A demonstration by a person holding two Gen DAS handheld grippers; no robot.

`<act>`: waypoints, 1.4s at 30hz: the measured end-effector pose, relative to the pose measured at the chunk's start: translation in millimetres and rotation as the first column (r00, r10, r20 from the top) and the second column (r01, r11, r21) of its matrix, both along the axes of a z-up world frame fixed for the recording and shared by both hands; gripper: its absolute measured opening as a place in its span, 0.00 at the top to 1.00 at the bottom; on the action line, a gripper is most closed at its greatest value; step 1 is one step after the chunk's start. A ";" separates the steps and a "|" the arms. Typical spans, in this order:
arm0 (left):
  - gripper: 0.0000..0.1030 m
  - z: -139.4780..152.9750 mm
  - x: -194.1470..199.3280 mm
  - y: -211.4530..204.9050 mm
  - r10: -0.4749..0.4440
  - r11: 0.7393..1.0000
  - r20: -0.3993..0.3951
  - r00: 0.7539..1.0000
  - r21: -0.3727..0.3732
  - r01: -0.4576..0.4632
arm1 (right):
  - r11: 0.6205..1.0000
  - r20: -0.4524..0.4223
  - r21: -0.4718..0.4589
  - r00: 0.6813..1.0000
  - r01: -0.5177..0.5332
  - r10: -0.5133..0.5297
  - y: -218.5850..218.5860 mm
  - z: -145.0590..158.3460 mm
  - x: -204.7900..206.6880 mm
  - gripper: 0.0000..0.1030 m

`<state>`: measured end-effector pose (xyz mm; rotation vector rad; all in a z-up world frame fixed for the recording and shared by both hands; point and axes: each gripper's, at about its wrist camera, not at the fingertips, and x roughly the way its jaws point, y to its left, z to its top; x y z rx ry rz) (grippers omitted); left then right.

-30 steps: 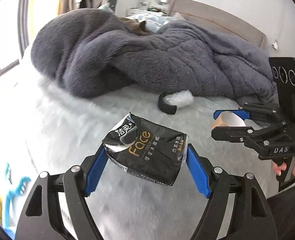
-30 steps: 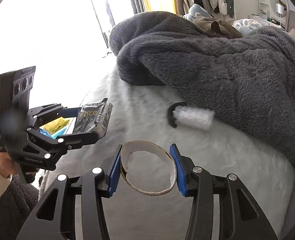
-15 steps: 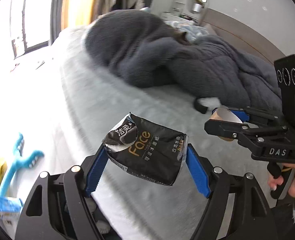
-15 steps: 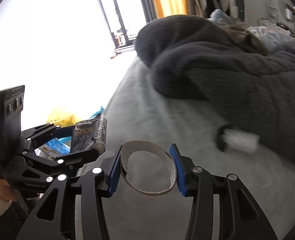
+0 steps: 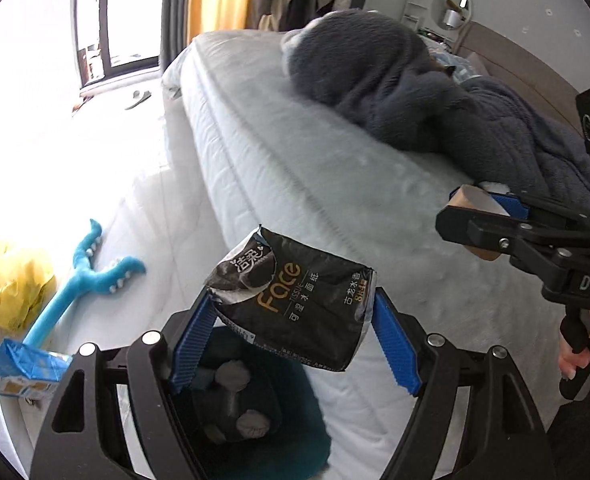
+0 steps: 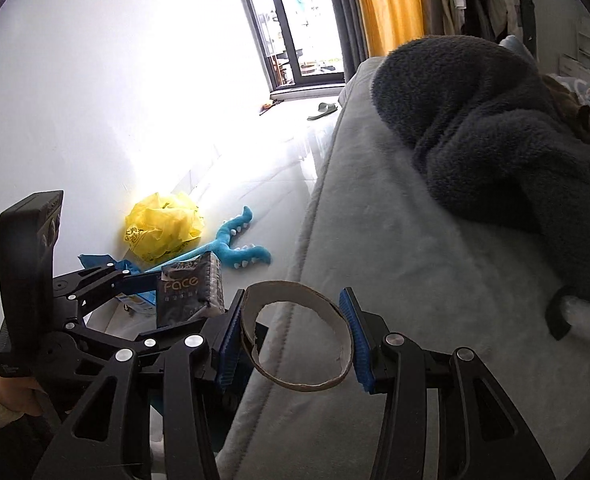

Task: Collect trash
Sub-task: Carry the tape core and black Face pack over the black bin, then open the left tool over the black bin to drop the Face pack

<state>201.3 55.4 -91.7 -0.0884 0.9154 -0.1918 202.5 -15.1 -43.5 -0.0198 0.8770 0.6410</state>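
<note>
A black tissue pack [image 5: 295, 300] is clamped across the left gripper [image 5: 295, 336] directly above a teal bin [image 5: 255, 412], nearer than the right gripper [image 6: 295, 336], which is closed on a cardboard ring [image 6: 297, 336].

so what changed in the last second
Both tools swung from over the bed toward its edge: the floor, a yellow bag and blue toy came into view. The left tool is above a dark bin. Unchanged: tissue pack and cardboard ring stay gripped.
</note>
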 end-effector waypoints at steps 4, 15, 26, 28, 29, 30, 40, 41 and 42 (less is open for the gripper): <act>0.24 -15.1 -4.7 17.4 0.023 0.999 -0.051 0.998 0.035 -0.021 | 0.999 -0.012 0.008 0.999 -0.040 0.040 27.9 -3.1 -1.1 0.54; 0.23 -52.5 -20.2 59.2 0.047 0.999 -0.169 0.984 0.029 -0.043 | 0.993 -0.019 0.005 0.993 -0.119 0.119 84.7 -9.7 -3.4 0.54; 0.23 -90.9 -28.3 98.2 0.090 0.996 -0.359 0.929 0.023 -0.088 | 0.983 -0.067 -0.028 0.982 -0.179 0.177 124.1 -30.6 -4.8 0.54; 0.21 -96.1 -31.7 103.7 0.085 0.996 -0.386 0.919 -0.004 -0.093 | 0.981 -0.082 -0.036 0.979 -0.188 0.185 132.0 -35.9 -3.8 0.54; 0.21 -98.0 -33.2 106.1 0.083 0.995 -0.397 0.914 -0.015 -0.097 | 0.981 -0.089 -0.038 0.978 -0.193 0.189 135.0 -39.3 -5.1 0.54; 0.21 -100.2 -34.7 108.8 0.079 0.995 -0.412 0.908 -0.028 -0.099 | 0.979 -0.098 -0.041 0.976 -0.198 0.193 137.9 -42.4 -5.4 0.54; 0.13 -94.5 -44.9 145.5 0.132 0.983 -0.405 0.905 -0.063 -0.172 | 0.968 -0.173 -0.109 0.963 -0.225 0.205 165.1 -79.7 -7.1 0.54; 0.13 -91.9 -45.1 148.3 0.139 0.982 -0.395 0.908 -0.060 -0.177 | 0.967 -0.178 -0.117 0.963 -0.227 0.204 168.1 -83.4 -7.6 0.54; 0.13 -88.9 -45.6 151.2 0.145 0.982 -0.382 0.913 -0.058 -0.180 | 0.966 -0.182 -0.122 0.962 -0.228 0.204 170.0 -86.4 -8.1 0.54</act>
